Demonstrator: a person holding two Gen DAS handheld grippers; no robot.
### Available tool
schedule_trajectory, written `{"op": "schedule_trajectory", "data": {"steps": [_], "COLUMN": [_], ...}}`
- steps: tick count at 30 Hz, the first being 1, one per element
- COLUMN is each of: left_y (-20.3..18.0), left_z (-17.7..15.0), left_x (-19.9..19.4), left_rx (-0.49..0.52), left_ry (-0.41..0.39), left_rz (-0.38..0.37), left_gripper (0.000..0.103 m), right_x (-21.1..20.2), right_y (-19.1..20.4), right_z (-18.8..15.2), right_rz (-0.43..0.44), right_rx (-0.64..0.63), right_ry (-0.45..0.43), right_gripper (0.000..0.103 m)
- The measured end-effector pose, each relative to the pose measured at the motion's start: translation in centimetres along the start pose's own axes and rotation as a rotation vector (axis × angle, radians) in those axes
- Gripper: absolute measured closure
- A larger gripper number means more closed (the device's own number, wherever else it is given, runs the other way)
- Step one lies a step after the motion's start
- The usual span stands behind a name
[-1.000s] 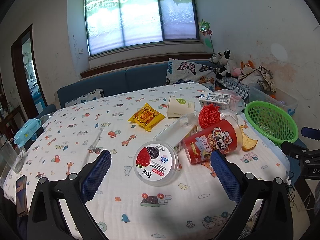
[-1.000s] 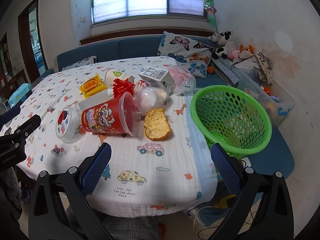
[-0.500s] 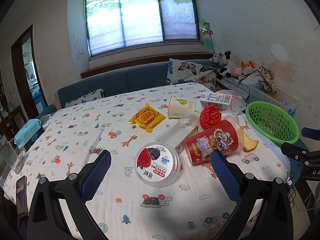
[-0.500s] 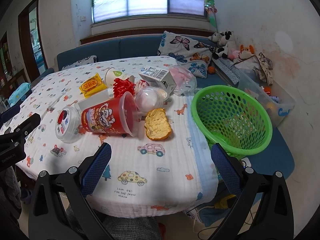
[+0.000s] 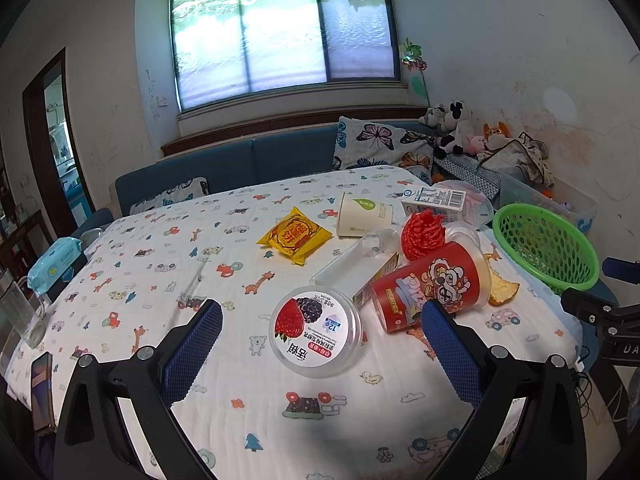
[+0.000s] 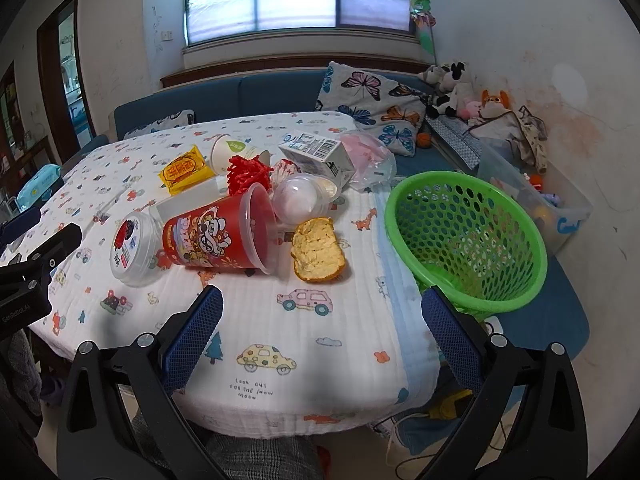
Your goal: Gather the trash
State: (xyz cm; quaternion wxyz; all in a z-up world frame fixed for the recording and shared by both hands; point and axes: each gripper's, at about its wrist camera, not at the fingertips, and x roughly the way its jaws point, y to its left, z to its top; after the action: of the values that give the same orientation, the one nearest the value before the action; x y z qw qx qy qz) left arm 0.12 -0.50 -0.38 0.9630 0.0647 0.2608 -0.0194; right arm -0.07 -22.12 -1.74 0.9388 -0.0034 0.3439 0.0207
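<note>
Trash lies in a heap on the patterned tablecloth (image 5: 160, 240). A yogurt tub (image 5: 315, 331) with a berry lid lies nearest my left gripper (image 5: 320, 344), which is open just short of it. Behind it lies a tipped red snack cup (image 5: 430, 284) (image 6: 216, 238), a yellow packet (image 5: 294, 234), a paper cup (image 5: 362, 214), red netting (image 5: 422, 229) and a milk carton (image 6: 316, 152). A bread slice (image 6: 318, 250) rests ahead of my open right gripper (image 6: 320, 328). The green basket (image 6: 464, 236) stands at the table's right edge.
A blue sofa (image 5: 240, 164) with a butterfly cushion (image 6: 368, 96) runs behind the table. Plush toys (image 6: 452, 88) and a clear bin (image 6: 560, 208) sit at the right wall. A glass jug (image 5: 18, 312), a phone (image 5: 42, 392) and a wipes pack (image 5: 54, 258) are at the left edge.
The left wrist view has drifted slightly, so the tub and cups sit a little further left and lower in frame. The right gripper has barely moved. Both stay open.
</note>
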Motion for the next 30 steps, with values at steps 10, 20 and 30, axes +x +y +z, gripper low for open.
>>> {"op": "schedule_trajectory", "data": {"steps": [10,20,30], "left_y": [0.1,0.6,2.0], "left_z": [0.0,0.3,1.1], "left_x": [0.1,1.1,2.6], "left_rx": [0.001,0.009,0.005], "left_ry": [0.002,0.008,0.022], "left_rz": [-0.001,-0.001,0.006], "left_gripper": [0.006,0.006,0.006], "right_x": [0.6,1.7,3.1], "right_y": [0.2,0.1,0.1], "right_z": [0.1,0.7,2.0], "right_rz": [0.004,0.021,0.059], "right_rx": [0.0,-0.004,-0.028], "right_ry": [0.007,0.012,0.031], "right_gripper": [0.004,0.004,0.004]}}
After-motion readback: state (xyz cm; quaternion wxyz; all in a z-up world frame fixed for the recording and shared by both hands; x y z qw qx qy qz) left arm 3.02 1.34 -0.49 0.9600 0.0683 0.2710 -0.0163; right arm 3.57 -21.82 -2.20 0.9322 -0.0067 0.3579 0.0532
